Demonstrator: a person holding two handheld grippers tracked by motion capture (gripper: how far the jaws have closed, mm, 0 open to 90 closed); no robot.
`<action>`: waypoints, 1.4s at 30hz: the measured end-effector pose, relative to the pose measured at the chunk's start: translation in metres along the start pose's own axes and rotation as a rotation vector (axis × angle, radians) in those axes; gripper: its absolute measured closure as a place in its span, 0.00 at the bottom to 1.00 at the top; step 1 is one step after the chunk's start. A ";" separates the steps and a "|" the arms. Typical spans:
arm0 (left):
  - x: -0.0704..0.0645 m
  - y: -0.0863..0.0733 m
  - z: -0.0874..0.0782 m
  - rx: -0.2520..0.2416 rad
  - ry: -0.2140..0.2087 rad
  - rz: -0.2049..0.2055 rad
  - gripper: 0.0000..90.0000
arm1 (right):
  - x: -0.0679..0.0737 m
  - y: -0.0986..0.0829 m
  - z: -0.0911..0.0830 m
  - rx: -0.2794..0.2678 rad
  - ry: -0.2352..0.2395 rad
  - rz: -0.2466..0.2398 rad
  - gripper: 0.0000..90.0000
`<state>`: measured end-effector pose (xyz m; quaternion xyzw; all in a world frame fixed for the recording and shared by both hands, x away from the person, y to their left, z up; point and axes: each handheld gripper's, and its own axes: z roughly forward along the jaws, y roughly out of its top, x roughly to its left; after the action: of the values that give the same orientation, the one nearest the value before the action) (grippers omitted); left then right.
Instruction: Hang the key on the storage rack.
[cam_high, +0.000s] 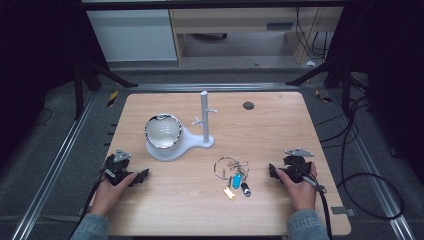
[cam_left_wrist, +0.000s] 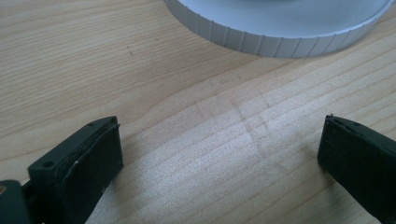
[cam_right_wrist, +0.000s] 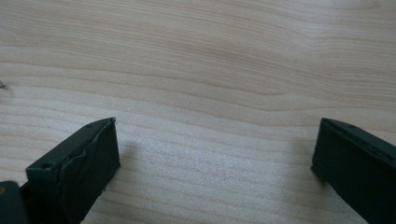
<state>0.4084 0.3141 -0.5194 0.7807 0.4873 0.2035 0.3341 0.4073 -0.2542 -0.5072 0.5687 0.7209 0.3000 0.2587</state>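
Evidently idle: left hand-held gripper (cam_high: 134, 177) and right hand-held gripper (cam_high: 274, 171) lay on the surface (cam_high: 280, 125) at 8 and 4 o'clock, jaws wide apart, empty. Key bunch (cam_high: 233, 175) lay between them, below the white stand (cam_high: 186, 140), at centre, likely awaiting hanging.

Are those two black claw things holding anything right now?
No. The left gripper and the right gripper both have jaws wide apart over bare table; the keys lie untouched.
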 end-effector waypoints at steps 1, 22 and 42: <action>0.000 0.000 0.000 0.001 -0.001 -0.001 0.00 | 0.000 0.000 0.000 0.000 0.000 0.000 0.05; -0.002 -0.002 -0.002 0.002 0.006 -0.007 0.00 | 0.006 0.046 -0.033 0.196 0.174 -0.385 0.40; -0.003 -0.003 -0.003 0.003 0.016 -0.012 0.00 | 0.042 0.083 -0.016 0.333 0.330 -0.556 0.71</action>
<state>0.4037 0.3132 -0.5193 0.7766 0.4951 0.2068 0.3302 0.4420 -0.2015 -0.4371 0.3291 0.9191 0.1841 0.1144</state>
